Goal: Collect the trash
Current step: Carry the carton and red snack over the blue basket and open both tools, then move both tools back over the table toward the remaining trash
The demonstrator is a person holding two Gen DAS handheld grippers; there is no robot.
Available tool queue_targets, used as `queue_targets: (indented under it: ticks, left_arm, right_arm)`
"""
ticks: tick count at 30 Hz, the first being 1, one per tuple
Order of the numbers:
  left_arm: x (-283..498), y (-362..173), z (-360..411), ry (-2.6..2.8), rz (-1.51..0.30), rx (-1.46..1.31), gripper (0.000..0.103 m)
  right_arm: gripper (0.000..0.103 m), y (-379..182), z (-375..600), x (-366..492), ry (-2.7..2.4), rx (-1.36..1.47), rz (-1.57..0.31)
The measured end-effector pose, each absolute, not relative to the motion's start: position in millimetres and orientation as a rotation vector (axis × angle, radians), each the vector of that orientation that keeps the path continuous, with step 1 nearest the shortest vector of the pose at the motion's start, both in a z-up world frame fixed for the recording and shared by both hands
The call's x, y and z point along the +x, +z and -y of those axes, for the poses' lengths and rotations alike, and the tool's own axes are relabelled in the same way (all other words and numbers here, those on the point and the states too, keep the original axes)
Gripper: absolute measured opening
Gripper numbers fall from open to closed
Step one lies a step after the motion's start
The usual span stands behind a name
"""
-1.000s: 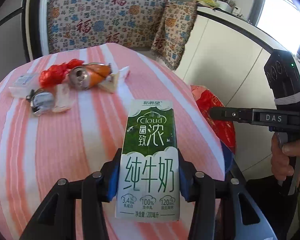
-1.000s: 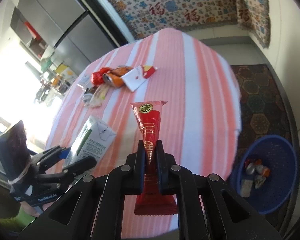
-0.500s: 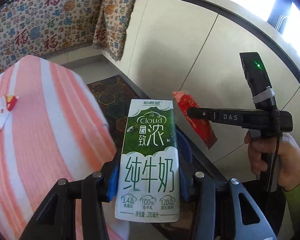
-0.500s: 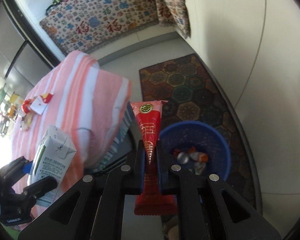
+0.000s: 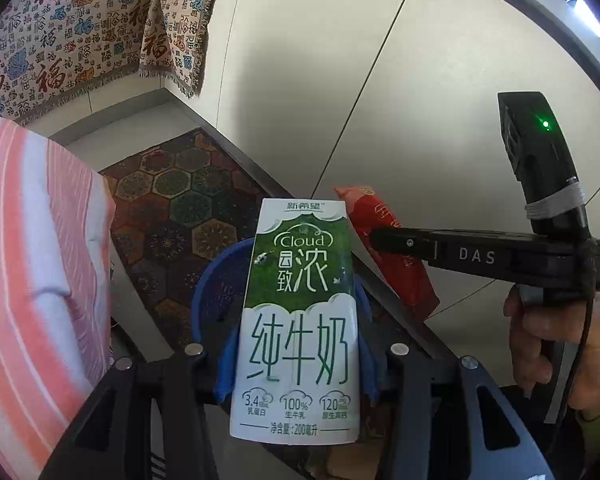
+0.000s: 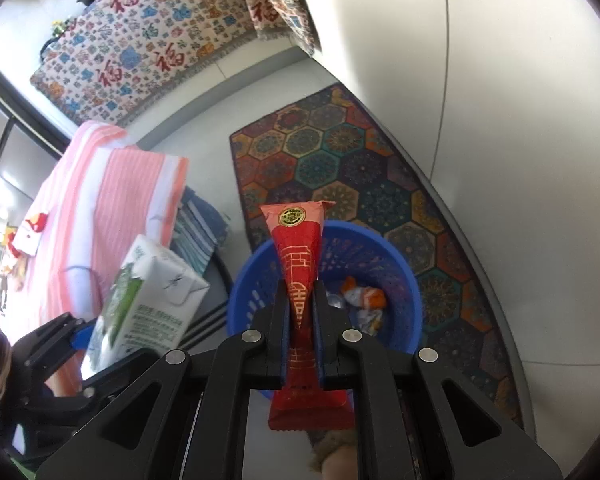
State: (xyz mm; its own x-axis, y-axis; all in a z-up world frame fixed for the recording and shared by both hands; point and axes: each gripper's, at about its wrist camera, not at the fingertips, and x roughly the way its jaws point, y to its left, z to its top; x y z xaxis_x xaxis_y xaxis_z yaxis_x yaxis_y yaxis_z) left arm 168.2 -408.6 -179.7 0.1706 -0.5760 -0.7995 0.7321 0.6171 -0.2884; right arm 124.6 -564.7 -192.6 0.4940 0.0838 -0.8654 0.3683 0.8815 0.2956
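You are clamping the left gripper on an upright green-and-white milk carton, and the right gripper on a red foil snack wrapper. Both are hanging above the round blue plastic basket that is sitting on the patterned floor rug, beside the pink-striped counter edge, with crumpled wrappers lying inside.

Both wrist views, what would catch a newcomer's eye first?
The green-and-white milk carton fills the left view, clamped in the left gripper. In the right view, the right gripper pinches a red wrapper above the blue basket on the floor.
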Motion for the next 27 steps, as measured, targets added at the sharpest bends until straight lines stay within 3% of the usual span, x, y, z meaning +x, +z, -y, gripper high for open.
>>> queue_targets:
  ticks: [4,6,9,13,16,20,27]
  left_arm:
    - [172,-194,419,-0.941,-1.048,0.199,0.049]
    - [174,-202,424,-0.941,-1.047,0.209,0.051]
    - [177,-214,431,-0.951,-1.062,0.213,0.068]
    - [176,-221,440,-0.938,-1.041,0.256,0.068]
    - [173,-217,433,-0.932,-1.018,0.249,0.068]
    - [167,-196,409,-0.923,-0.946,0.196,0.068]
    - [134,-133,322,-0.904,-0.808,0.109,0.068]
  right_arm:
    - [0.01,-198,573,123,-0.186,0.514,-1.053]
    - [0.016,-199,577,121,-0.197,0.519,-1.045]
    - [0.03,-200,580,122,-0.206,0.532,-1.044]
    - [0.034,-194,581,119,-0.212,0.515,-1.02]
    - [0.043,-184,579,119,-0.227,0.48,-0.989]
    - [0.067,-169,570,119,-0.252,0.417,-0.938]
    - [0.082,-142,526,128,-0.222,0.275,-0.838]
